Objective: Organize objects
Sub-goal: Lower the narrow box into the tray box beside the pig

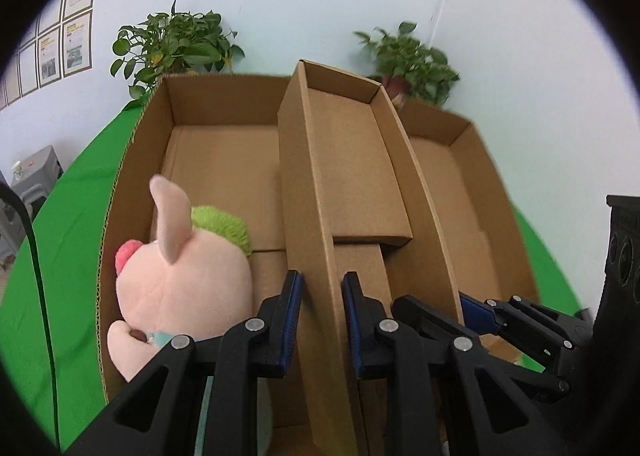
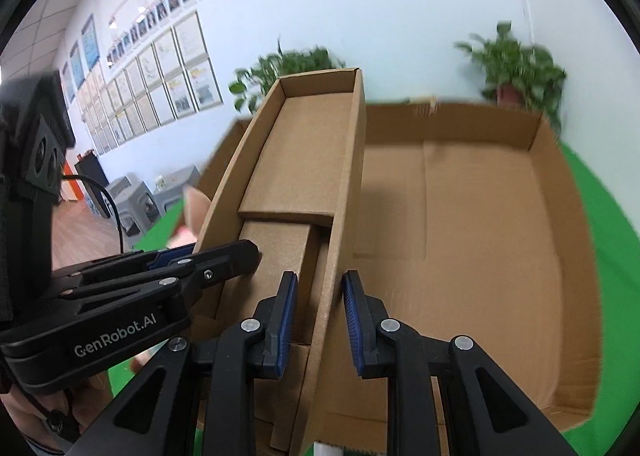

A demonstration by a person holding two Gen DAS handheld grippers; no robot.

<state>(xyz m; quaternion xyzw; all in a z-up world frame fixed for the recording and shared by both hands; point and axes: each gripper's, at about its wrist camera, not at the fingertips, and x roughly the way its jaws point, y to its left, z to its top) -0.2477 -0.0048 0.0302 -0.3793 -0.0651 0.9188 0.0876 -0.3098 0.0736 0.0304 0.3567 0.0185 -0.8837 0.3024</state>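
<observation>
Over the large box (image 1: 132, 160), both grippers clamp the narrow box's (image 1: 344, 160) walls: left gripper (image 1: 320, 316), right gripper (image 2: 320, 316); uneven pulling could twist it onto the plush pig (image 1: 188, 280).

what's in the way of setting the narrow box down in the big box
On the left side, the pink plush toy lies on the big box's floor. To the right of the narrow box the floor shows bare, so nothing visible blocks it there.

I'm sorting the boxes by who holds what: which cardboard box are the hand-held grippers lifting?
The narrow cardboard box. Left hand-held gripper and right hand-held gripper each clamp one of its long walls, holding it tilted above the wide cardboard box, which lies flat on the green cloth.
</observation>
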